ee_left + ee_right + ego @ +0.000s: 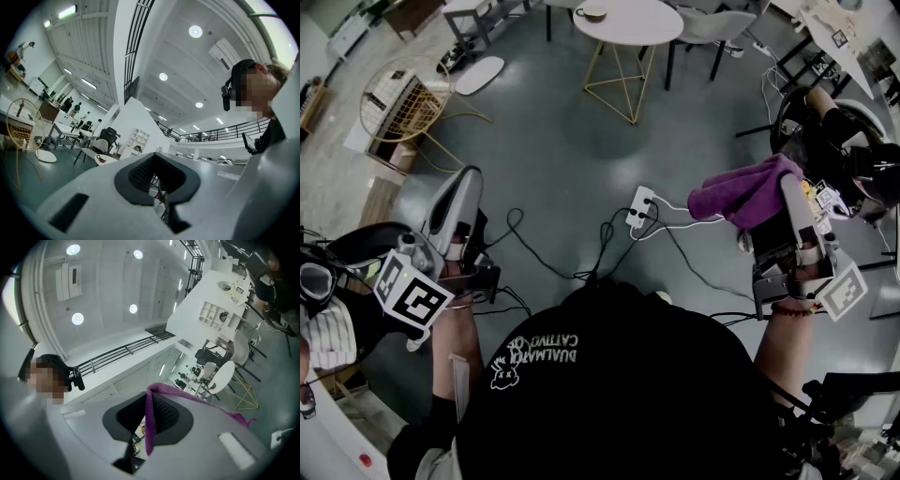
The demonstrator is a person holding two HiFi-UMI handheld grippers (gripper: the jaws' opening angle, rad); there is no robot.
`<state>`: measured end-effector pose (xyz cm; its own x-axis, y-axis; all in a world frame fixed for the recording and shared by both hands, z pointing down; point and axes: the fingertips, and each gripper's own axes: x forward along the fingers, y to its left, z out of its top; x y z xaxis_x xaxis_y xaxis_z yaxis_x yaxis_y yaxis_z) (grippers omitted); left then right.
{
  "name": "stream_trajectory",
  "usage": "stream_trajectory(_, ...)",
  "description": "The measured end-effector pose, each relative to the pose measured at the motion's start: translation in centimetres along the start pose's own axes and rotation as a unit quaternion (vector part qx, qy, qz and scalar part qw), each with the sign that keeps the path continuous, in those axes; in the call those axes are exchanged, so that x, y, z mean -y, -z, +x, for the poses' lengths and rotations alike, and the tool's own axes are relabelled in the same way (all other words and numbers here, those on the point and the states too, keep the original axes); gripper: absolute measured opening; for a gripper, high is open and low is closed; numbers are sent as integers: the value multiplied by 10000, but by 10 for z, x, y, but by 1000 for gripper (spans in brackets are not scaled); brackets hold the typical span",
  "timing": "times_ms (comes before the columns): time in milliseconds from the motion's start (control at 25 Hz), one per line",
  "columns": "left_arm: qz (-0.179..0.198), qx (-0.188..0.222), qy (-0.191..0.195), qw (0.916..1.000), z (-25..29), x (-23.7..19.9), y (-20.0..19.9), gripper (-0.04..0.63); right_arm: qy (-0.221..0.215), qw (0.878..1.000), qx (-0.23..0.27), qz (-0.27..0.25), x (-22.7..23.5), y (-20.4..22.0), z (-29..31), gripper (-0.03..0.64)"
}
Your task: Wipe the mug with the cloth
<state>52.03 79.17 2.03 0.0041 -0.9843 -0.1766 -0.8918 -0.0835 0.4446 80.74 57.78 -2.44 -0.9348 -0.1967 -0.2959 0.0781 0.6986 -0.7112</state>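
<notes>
A purple cloth (745, 192) hangs from the tip of my right gripper (786, 189), which is shut on it. In the right gripper view the cloth (151, 420) runs down between the dark pads and drapes over the right jaw. My left gripper (469, 178) is held up at the left, shut with nothing in it; its pads (140, 176) meet in the left gripper view. A small mug (591, 12) stands on the round white table (642, 23) far ahead, well away from both grippers. The same mug (100, 158) shows small in the left gripper view.
A white power strip (640, 206) with black and white cables lies on the grey floor between the grippers. A gold wire chair (398, 98) stands at the left. Dark chairs and desks (825, 112) crowd the right. Grey chairs ring the round table.
</notes>
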Motion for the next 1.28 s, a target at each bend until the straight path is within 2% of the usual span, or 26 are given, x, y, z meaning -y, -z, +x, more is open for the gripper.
stream_trajectory(400, 127, 8, -20, 9999, -2, 2, -2, 5, 59, 9997, 2, -226, 3, -3, -3, 34)
stream_trajectory(520, 118, -16, -128, 9998, -6, -5, 0, 5, 154, 9991, -56, -383, 8, 1, 1, 34)
stream_trajectory(760, 49, -127, -292, 9995, -9, -31, 9, 5, 323, 9989, -166, -310, 35, 13, 29, 34)
stream_trajectory(880, -24, -183, -448, 9988, -16, -44, 19, 5, 252, 9995, -173, 88, 51, 21, 40, 34)
stream_trajectory(1000, -184, -209, -657, 9974, -21, -63, 29, 5, 117, 9983, -394, 405, 64, 33, 53, 34)
stream_trajectory(1160, -330, -178, -911, 9951, -10, -92, 21, 5, 256, 9968, -732, 209, 86, 37, 84, 34)
stream_trajectory(1280, -259, -257, -896, 9953, 10, -117, 16, 5, 329, 9959, -815, 214, 110, 36, 109, 34)
